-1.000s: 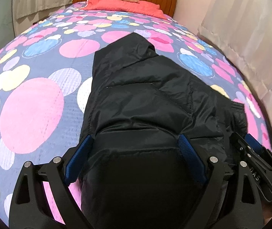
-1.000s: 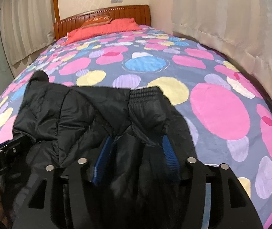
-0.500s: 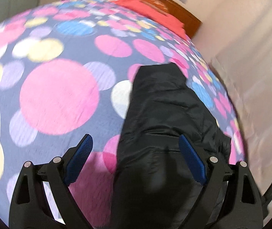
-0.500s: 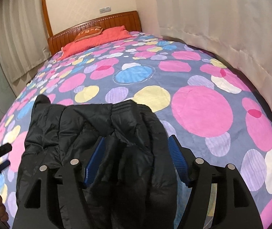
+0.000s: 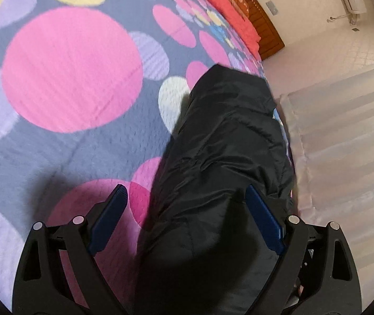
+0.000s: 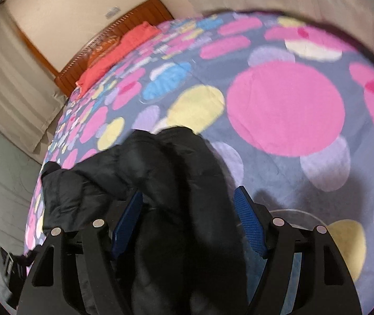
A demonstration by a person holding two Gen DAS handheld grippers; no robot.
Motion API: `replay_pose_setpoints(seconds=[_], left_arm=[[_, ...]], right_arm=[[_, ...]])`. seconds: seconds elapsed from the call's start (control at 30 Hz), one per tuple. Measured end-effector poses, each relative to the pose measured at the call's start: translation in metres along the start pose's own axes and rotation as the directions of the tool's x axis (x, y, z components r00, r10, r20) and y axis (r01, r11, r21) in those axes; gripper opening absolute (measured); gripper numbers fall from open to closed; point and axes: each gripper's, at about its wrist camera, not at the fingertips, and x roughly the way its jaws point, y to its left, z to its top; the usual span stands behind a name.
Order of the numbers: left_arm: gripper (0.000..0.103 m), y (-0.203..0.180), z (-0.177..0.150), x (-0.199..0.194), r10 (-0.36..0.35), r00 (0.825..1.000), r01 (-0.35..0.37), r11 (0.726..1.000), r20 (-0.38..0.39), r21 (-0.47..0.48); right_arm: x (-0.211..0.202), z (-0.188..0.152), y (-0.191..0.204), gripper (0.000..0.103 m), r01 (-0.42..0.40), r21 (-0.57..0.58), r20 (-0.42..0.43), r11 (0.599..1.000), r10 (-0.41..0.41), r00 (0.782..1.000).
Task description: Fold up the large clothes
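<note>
My left gripper (image 5: 187, 220) has its jaws spread wide around the black jacket (image 5: 229, 141), not pinching it. On my right gripper (image 6: 188, 215) the jaws are opening off the bunched fabric. The jacket lies folded narrow on the bed (image 5: 71, 73); tidying remains. Since a second ago, both views have rolled sideways.

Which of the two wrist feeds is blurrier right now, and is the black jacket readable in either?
Right wrist view: motion-smeared throughout, the black jacket a near-featureless dark mass and the headboard soft. Left wrist view: sharper, with jacket seams visible mid-frame, but fabric nearest the lens falls into shadow. Both bend the bedspread with fisheye distortion.
</note>
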Motion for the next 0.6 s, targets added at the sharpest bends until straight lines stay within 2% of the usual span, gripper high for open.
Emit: replay_pose_setpoints(seconds=[0.13,0.2,0.23,0.37,0.43,0.53,0.57,0.6], left_arm=[[0.091,0.014,0.001,0.015,-0.081,0.996,0.078,0.995,-0.037,-0.059],[0.091,0.012,0.003,0.019,-0.1,0.994,0.098,0.994,-0.043,-0.047],[0.091,0.009,0.004,0.022,-0.108,0.993,0.106,0.994,-0.051,-0.035],[0.094,0.0,0.009,0.036,-0.14,0.985,0.141,0.99,-0.103,0.006],[0.094,-0.005,0.01,0.043,-0.162,0.977,0.168,0.985,-0.141,0.03],[0.093,-0.011,0.007,0.049,-0.159,0.973,0.172,0.983,-0.17,0.068],[0.091,-0.013,0.007,0.05,-0.157,0.972,0.172,0.982,-0.172,0.073],[0.09,-0.015,0.006,0.051,-0.153,0.973,0.169,0.982,-0.175,0.08]], right_arm=[[0.019,-0.003,-0.018,0.079,-0.056,0.059,-0.047,0.997,0.059,0.997],[0.028,-0.007,-0.023,0.084,-0.114,0.082,-0.07,0.99,0.12,0.99],[0.029,-0.008,-0.022,0.088,-0.126,0.071,-0.065,0.99,0.13,0.989],[0.033,-0.012,-0.008,0.088,-0.145,-0.022,-0.091,0.989,0.143,0.986],[0.037,-0.016,-0.003,0.084,-0.2,-0.024,-0.132,0.98,0.195,0.972],[0.038,-0.024,0.003,0.076,-0.187,-0.05,-0.136,0.981,0.179,0.974],[0.038,-0.025,0.004,0.069,-0.187,-0.055,-0.137,0.981,0.178,0.974],[0.038,-0.027,0.005,0.058,-0.199,-0.054,-0.143,0.978,0.19,0.971]])
